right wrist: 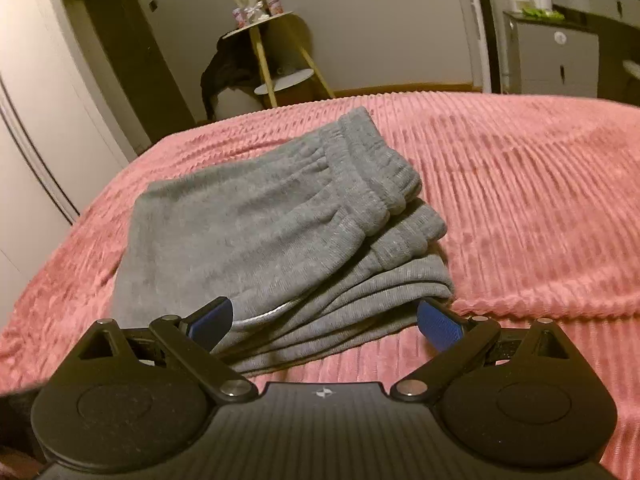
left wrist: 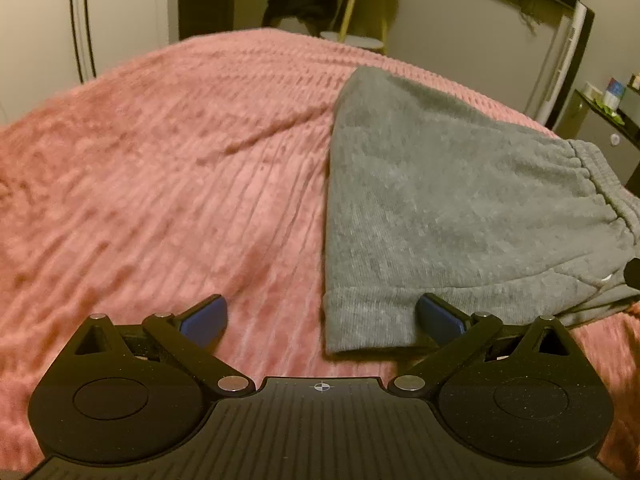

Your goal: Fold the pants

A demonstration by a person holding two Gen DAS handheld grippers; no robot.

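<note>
Lying folded on the pink bedspread (right wrist: 540, 208), grey pants (right wrist: 256, 232).

A bed with a ribbed pink blanket (right wrist: 520, 200) fills the near scene. Beyond its far edge stands a two-tier round side table (right wrist: 280, 76) on wooden legs, dark clothing (right wrist: 228, 72) draped beside it, against pale walls in dim, warm light.

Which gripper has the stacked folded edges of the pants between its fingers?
The right gripper: its open fingers straddle the layered edge of the grey pants. The left gripper, also open, faces only a single hemmed corner, mostly over pink bedspread.
</note>
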